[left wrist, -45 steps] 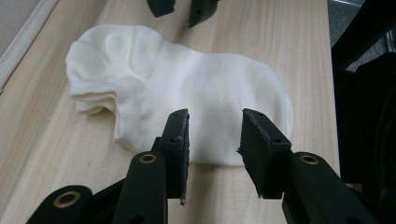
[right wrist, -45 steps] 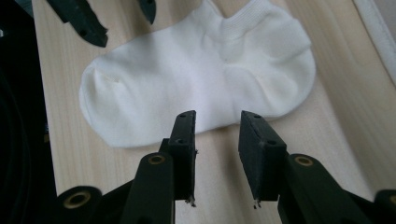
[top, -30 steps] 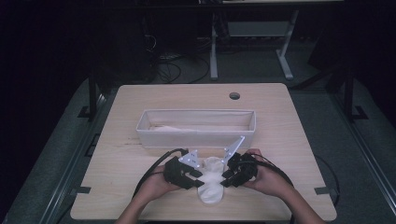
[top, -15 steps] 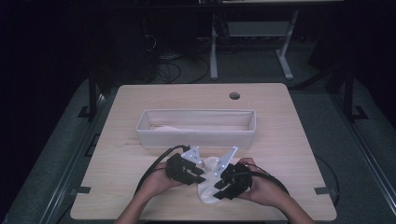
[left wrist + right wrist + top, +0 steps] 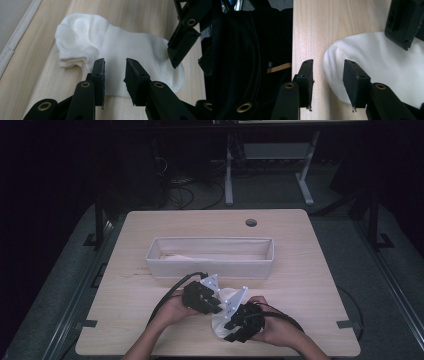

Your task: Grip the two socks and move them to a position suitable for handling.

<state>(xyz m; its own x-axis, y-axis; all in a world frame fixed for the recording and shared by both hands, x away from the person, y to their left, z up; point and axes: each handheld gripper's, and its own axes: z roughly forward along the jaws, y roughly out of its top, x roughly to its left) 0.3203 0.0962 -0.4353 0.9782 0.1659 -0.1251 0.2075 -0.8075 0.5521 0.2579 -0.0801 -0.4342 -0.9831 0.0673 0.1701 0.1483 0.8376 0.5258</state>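
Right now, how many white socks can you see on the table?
1, maybe more: a white fabric sock lies near the table's front edge between the two claws. Its layered cuff could be a second sock, and the long white bin may hide others.

Laboratory or test-room setting, dimly lit outside the work area. Indicated by a bare light-wood table with a cable hole, grey carpeted floor, loose cables on the floor behind, and metal legs of a second desk beyond.
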